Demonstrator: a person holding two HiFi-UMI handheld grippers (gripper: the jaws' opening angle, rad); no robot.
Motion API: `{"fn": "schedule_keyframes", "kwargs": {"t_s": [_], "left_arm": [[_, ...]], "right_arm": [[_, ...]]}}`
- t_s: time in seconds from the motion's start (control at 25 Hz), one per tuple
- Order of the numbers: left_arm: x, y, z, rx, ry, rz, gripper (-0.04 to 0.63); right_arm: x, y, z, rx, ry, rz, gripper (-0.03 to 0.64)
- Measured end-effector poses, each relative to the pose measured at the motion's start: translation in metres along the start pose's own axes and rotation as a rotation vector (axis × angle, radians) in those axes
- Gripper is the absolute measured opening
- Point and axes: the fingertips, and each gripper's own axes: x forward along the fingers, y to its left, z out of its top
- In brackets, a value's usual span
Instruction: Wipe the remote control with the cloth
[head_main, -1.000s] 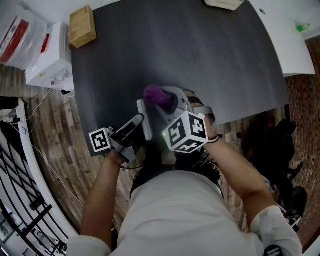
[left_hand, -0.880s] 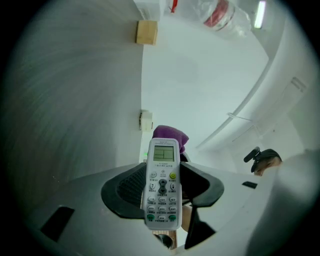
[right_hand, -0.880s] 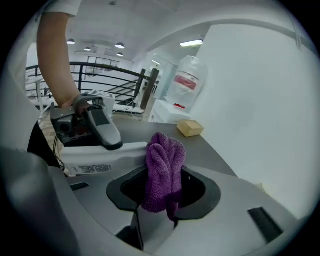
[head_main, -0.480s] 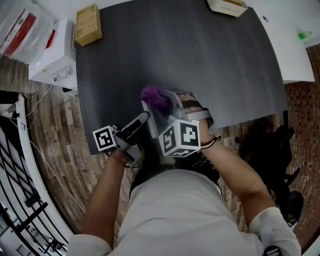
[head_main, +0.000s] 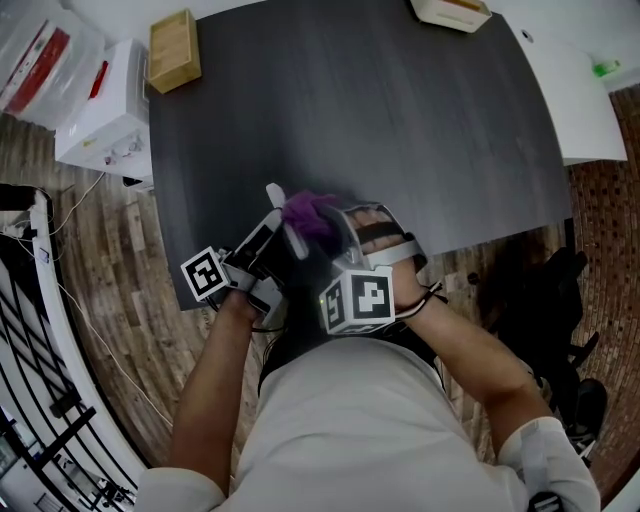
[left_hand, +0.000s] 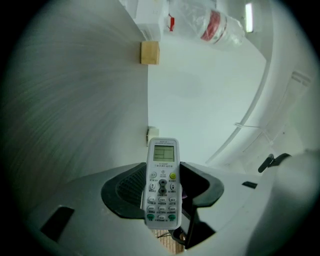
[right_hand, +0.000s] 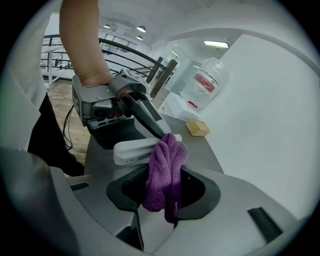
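A: Change since a second ago: the left gripper has swung the remote control so its tip points up and to the left. The purple cloth has come down onto it from further up the dark table. Both are held above the table's near edge.

B: Gripper states?

A: Left jaws are closed on the remote's lower button end, with the display end sticking out free. The right gripper has its jaws pinched on the cloth, with a folded wad standing proud of them.

B: Contact?

A: In the right gripper view the wad lies against the remote's far end. It looks like touching.

B: Note for the stroke, as a judgement: wiping is under way. Keep the left grip firm and drag the wad lengthwise along the face. Use light pressure so the remote doesn't pivot in the jaws. The clamped end will need a re-grip.
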Motion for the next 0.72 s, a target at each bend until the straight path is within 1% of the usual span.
{"fn": "schedule_keyframes", "kwargs": {"t_s": [0.16, 0.32, 0.36, 0.44, 0.52, 0.56, 0.64, 0.72], "left_arm": [[-0.005, 0.006, 0.013, -0.007, -0.095, 0.024, 0.212], [-0.01, 0.006, 0.024, 0.015, -0.13, 0.042, 0.212], [-0.011, 0.004, 0.025, 0.016, -0.134, 0.036, 0.212], [-0.012, -0.001, 0.028, 0.014, -0.14, 0.006, 0.212], [-0.012, -0.011, 0.029, 0.013, -0.141, -0.044, 0.21], [-0.011, -0.016, 0.03, 0.014, -0.138, -0.069, 0.21], [-0.009, -0.026, 0.029, 0.015, -0.125, -0.123, 0.21], [-0.01, -0.039, 0.029, 0.004, -0.111, -0.195, 0.21]], "right_arm": [[-0.007, 0.016, -0.001, -0.056, 0.005, 0.027, 0.156], [-0.014, 0.034, 0.001, -0.09, -0.001, 0.059, 0.156], [-0.018, 0.04, 0.003, -0.096, -0.01, 0.079, 0.156], [-0.03, 0.055, 0.006, -0.093, -0.042, 0.155, 0.156], [-0.042, 0.069, 0.008, -0.04, -0.081, 0.245, 0.156], [-0.046, 0.07, 0.008, 0.004, -0.098, 0.27, 0.156], [-0.052, 0.062, 0.007, 0.088, -0.118, 0.272, 0.156], [-0.055, 0.048, 0.004, 0.181, -0.131, 0.259, 0.156]]}}
